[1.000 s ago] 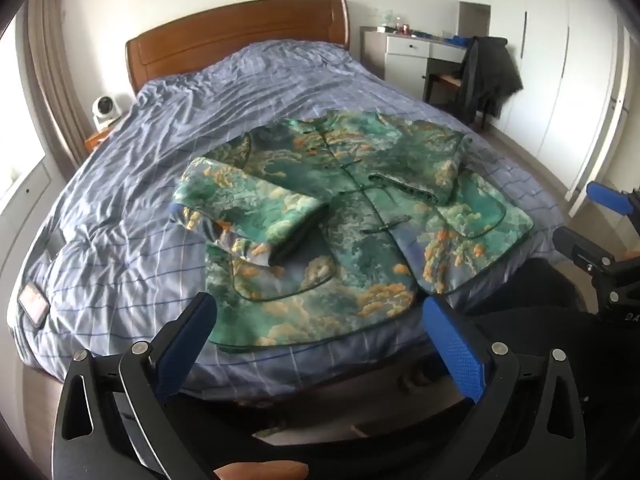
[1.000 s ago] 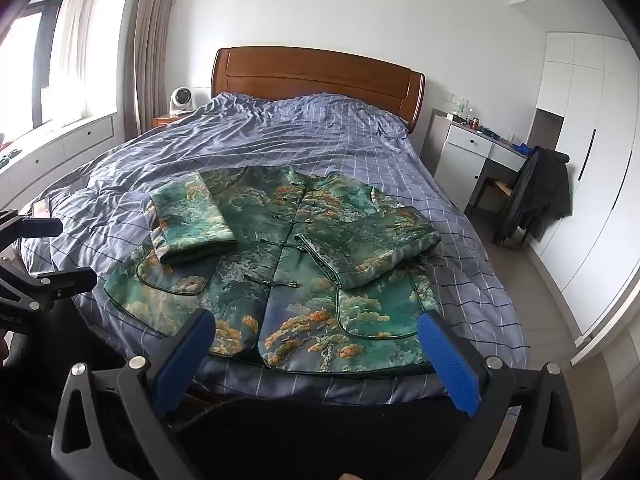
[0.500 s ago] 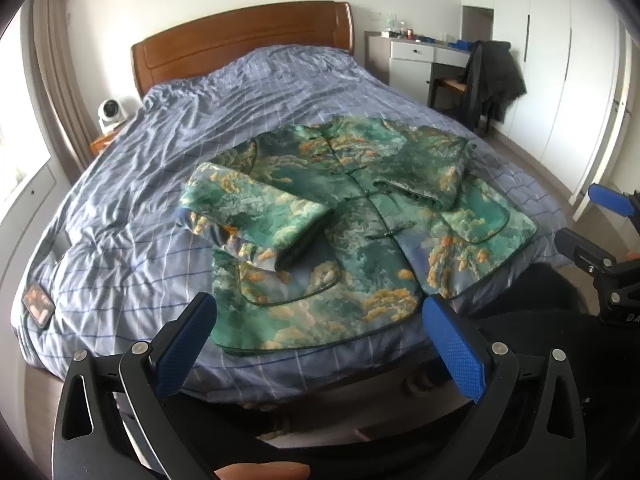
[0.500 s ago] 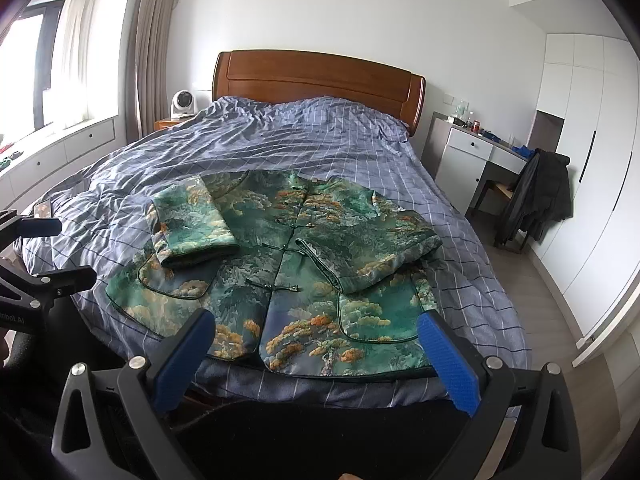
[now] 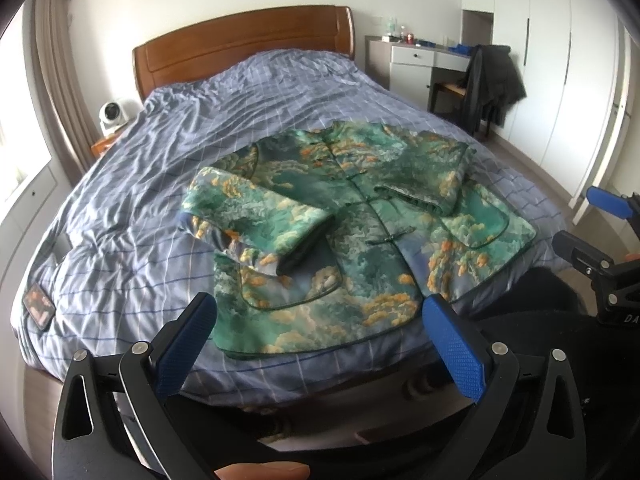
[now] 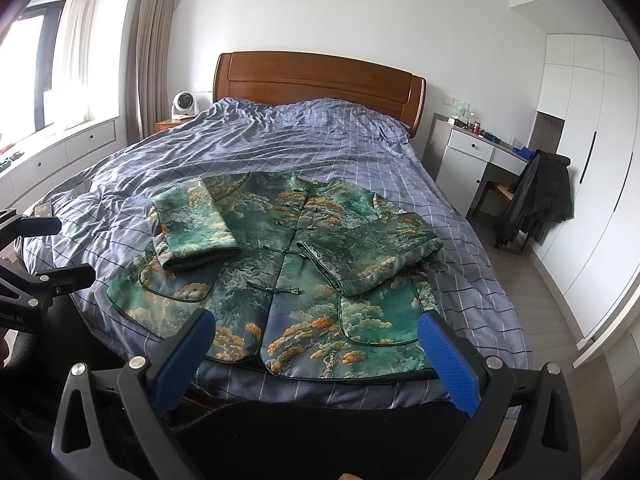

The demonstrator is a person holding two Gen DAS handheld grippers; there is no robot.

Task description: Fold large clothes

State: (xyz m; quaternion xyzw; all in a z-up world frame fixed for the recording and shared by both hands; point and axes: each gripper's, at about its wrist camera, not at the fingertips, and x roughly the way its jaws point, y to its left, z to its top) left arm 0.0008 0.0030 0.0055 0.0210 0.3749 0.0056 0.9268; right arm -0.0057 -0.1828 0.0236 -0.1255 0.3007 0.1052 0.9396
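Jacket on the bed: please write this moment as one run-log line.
jacket: flat on bed, both sleeves folded in | left gripper: open, empty | right gripper: open, empty | bottom hem: unfolded

Both the left gripper and the right gripper have black angular frames with triangular cut-outs and silver screw heads. Their fingers carry textured blue pads. White lettering marks the frames' sides.

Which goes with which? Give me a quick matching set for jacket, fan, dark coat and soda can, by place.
Things:
1. jacket
2. fan
3. dark coat
4. soda can

Places:
a. on the white desk
b. draped over the chair
c. flat on the bed
d. on the nightstand beside the headboard

Pairs: 1-c, 2-d, 3-b, 4-a
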